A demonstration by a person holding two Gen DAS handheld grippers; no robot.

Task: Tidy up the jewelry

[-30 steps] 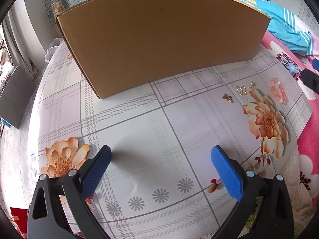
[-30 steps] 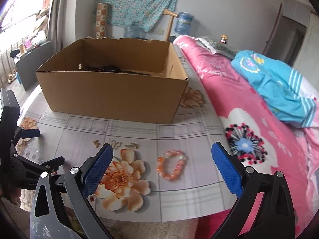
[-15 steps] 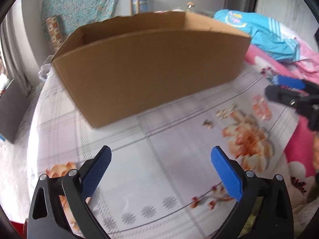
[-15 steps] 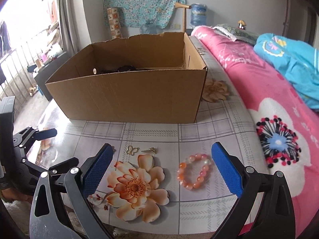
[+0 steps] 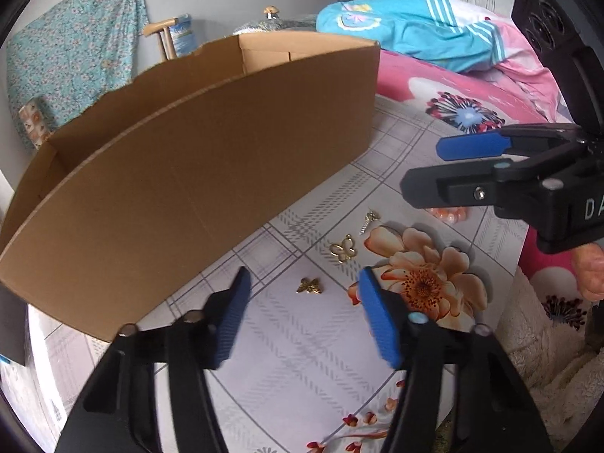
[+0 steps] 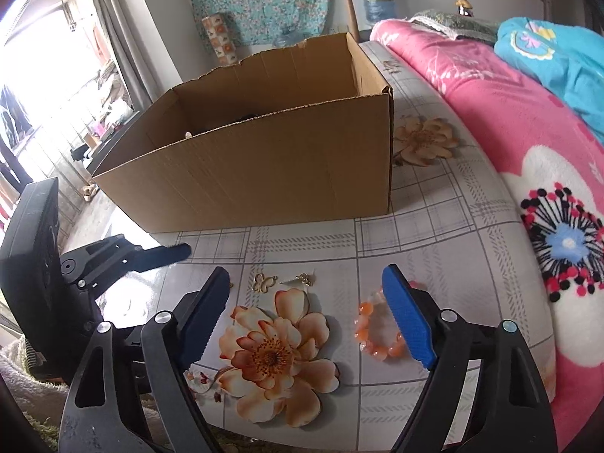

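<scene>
Both grippers have come in over the jewelry since the earlier frames. The left gripper (image 5: 302, 317), spread to its widest a second ago, has just been closing; its jaws now stand about half apart, and the small gold charm (image 5: 309, 286) lies on the tablecloth (image 5: 302, 370) in the gap just ahead of the tips, untouched. Earlier that charm sat far off at 2 o'clock in the left view; now it is at the centre. The butterfly charm (image 5: 343, 248) lies at 1 o'clock from it, and a pointed gold piece (image 5: 368, 222) beyond that.

The right gripper (image 6: 305, 313) has also just been closing a little, yet remains spread wide with nothing pressed between the pads. The bead bracelet (image 6: 377, 324), which earlier lay clear between its fingers, is now against the inner face of the right finger and partly covered by it; contact is unclear.

In the left view the bracelet (image 5: 449, 213) shows only as a few beads under the right gripper (image 5: 426, 173) at 3 o'clock. The box (image 6: 264, 166) stands at 12 o'clock; its inside is mostly hidden, with only a dark shape showing over the rim. The small charm is hidden behind the left finger in the right view. A hand (image 5: 589, 271) is cut off by the frame edge.
</scene>
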